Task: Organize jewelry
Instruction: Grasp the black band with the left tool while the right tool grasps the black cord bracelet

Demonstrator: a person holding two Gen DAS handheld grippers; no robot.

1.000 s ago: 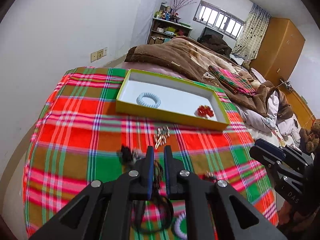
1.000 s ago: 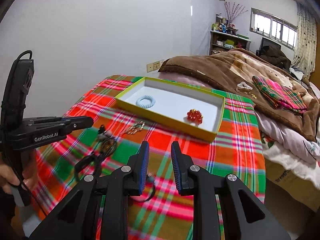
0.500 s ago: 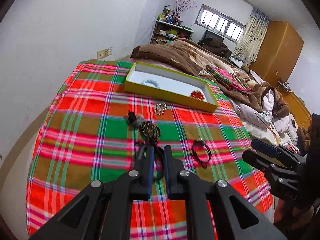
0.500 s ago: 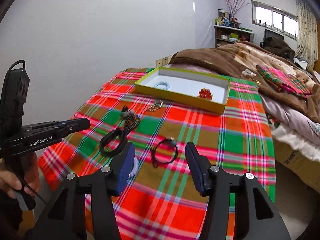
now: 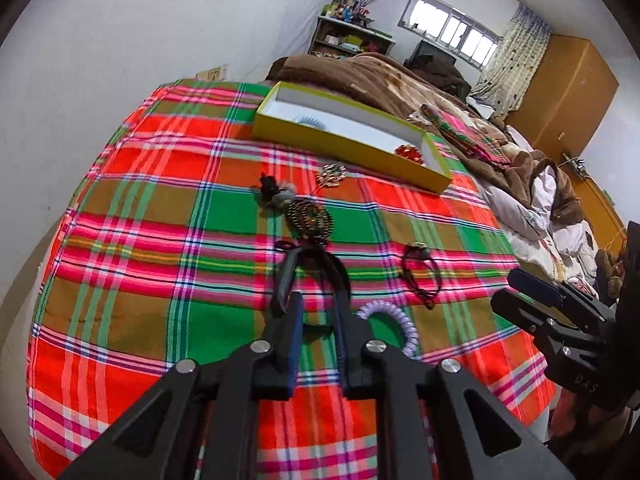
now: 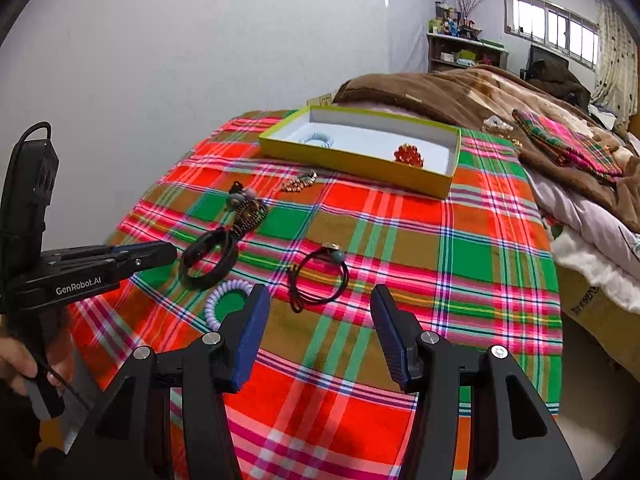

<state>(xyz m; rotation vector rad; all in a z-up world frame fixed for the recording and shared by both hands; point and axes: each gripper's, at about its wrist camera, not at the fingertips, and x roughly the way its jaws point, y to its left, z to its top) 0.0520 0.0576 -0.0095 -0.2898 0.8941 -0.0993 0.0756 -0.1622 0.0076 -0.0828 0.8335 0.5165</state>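
— Bedding first: one plaid cloth (image 6: 400, 248) is lying under both tongs, one yellow box (image 6: 352, 160) is sitting at its far end.

— And inside the box?

— Two pieces: one pale blue coil tie (image 6: 318, 139), one red cluster (image 6: 409, 155).

— Loose ones?

— Five are lying ahead of the tongs: black band (image 5: 312, 276), beaded piece (image 5: 310, 216), thin black tie (image 6: 318, 276), lilac coil (image 6: 224, 302), gold clip (image 5: 331, 174).

— Tongs?

— Two. Left gripper (image 5: 318, 314) is opening, nothing pinched; right gripper (image 6: 318, 320) is standing released, grasping nothing.
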